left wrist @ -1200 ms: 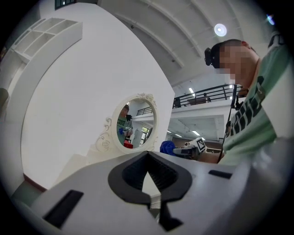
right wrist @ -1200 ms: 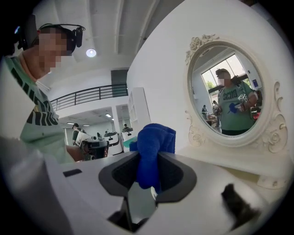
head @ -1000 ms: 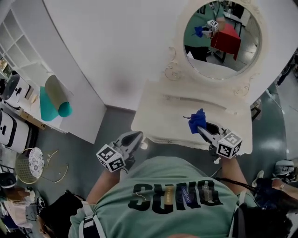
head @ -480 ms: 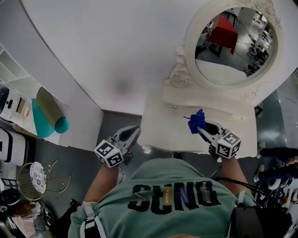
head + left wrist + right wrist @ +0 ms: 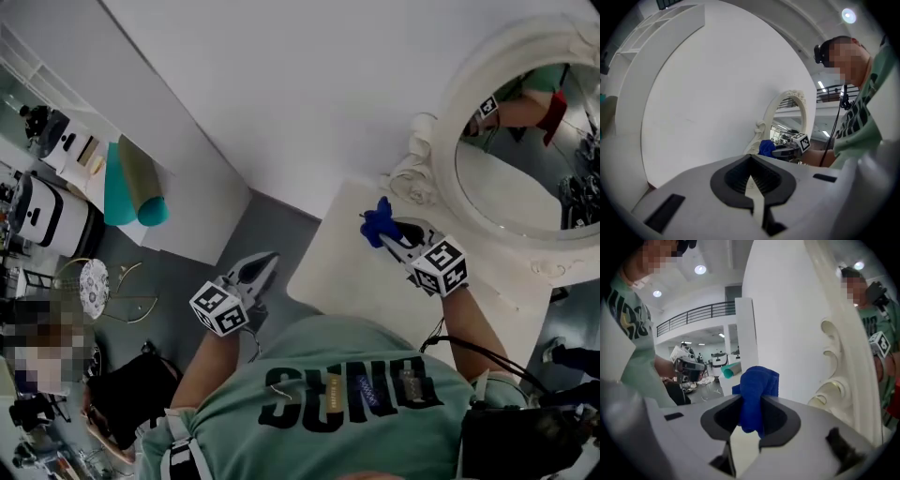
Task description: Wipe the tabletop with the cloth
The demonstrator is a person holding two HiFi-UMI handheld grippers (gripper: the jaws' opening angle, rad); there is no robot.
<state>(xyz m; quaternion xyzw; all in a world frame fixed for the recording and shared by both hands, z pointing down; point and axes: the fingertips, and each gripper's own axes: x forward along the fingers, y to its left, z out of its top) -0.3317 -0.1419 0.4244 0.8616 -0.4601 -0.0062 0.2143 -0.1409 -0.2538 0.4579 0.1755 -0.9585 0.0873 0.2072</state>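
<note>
The blue cloth point(image 5: 378, 225) is bunched between the jaws of the right gripper point(image 5: 386, 232), which are clenched on it. In the right gripper view the cloth point(image 5: 757, 394) fills the gap between the 2 dark pads and sticks out past their tips. It sits over the far left corner of the white tabletop point(image 5: 347, 274), near the carved scroll at the foot of the round mirror point(image 5: 525, 183). I cannot tell whether it touches the surface.

The left gripper point(image 5: 270, 259) is held off the table's left edge, over the grey floor, well apart from the cloth. Its own view shows the left gripper point(image 5: 751, 174) with its jaws closed tip to tip and nothing between them. Beyond them are the white wall, the mirror frame and the cloth point(image 5: 766, 147) in the other gripper.

Farther left, 2 rolls point(image 5: 136, 183), 1 teal and 1 olive, lie on a white shelf unit.
</note>
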